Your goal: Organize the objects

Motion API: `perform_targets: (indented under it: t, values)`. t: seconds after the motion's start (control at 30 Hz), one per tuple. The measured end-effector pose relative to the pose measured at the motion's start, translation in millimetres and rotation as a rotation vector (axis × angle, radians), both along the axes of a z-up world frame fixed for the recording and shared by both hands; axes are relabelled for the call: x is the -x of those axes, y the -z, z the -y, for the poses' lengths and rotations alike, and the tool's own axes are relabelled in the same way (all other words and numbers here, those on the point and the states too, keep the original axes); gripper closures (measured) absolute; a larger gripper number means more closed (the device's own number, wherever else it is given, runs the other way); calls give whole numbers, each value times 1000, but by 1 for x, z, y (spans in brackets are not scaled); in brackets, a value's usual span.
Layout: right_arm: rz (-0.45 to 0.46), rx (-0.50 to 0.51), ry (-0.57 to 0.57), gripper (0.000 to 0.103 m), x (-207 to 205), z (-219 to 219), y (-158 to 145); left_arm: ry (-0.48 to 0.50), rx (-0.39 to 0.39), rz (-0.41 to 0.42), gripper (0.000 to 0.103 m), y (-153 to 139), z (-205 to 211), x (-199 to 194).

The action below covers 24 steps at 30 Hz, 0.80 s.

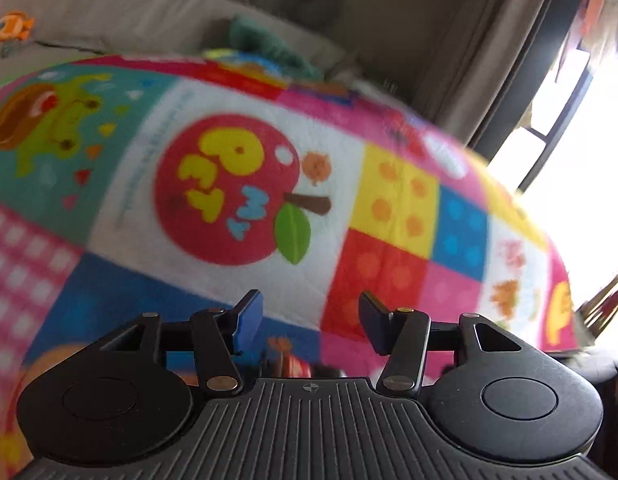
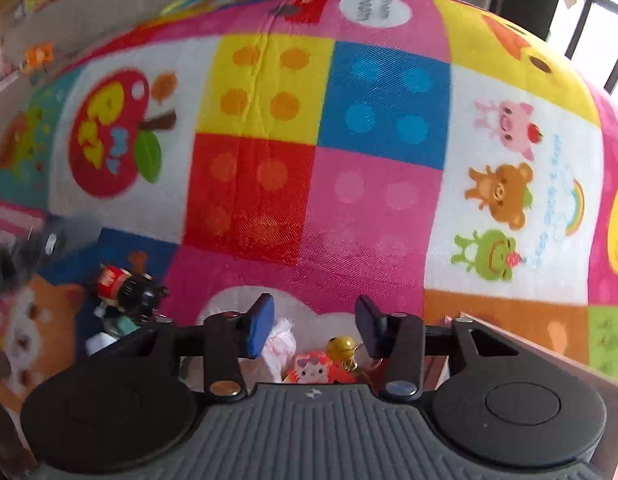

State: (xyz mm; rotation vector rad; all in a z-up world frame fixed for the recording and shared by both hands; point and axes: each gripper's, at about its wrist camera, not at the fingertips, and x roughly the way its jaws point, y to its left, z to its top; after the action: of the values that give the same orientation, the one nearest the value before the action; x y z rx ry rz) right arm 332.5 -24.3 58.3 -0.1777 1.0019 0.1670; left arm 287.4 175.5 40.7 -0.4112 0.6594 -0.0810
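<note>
A small doll charm (image 2: 309,370) with an orange body and a gold bell (image 2: 341,347) lies low between the right gripper (image 2: 315,330) fingers, beneath them; the blue pads stand apart and press on nothing. A crumpled white scrap (image 2: 279,342) sits just beside the left pad. A black-and-red figure (image 2: 127,290) lies well off to the left on the patchwork mat (image 2: 373,208). The left gripper (image 1: 311,322) hangs over the mat with jaws apart and empty
</note>
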Motion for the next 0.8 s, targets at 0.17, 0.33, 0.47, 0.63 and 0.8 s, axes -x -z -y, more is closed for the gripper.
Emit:
perform_targets:
  t: [0.17, 0.33, 0.47, 0.63, 0.8]
  values:
    - [-113, 41, -41, 80, -9, -12, 21, 97, -16, -120, 55, 28, 18, -26]
    - [-225, -98, -71, 81, 13, -12, 19, 198, -6, -138, 59, 28, 16, 11]
    - [-237, -119, -136, 81, 65, -18, 16, 233, 17, -152, 60, 26, 8, 56]
    - [-194, -141, -256, 84, 163, -9, 13, 252, 64, -130, 61, 29, 16, 123]
    - [-104, -89, -290, 84, 241, 22, 16, 237, 138, -96, 61, 35, 36, 174]
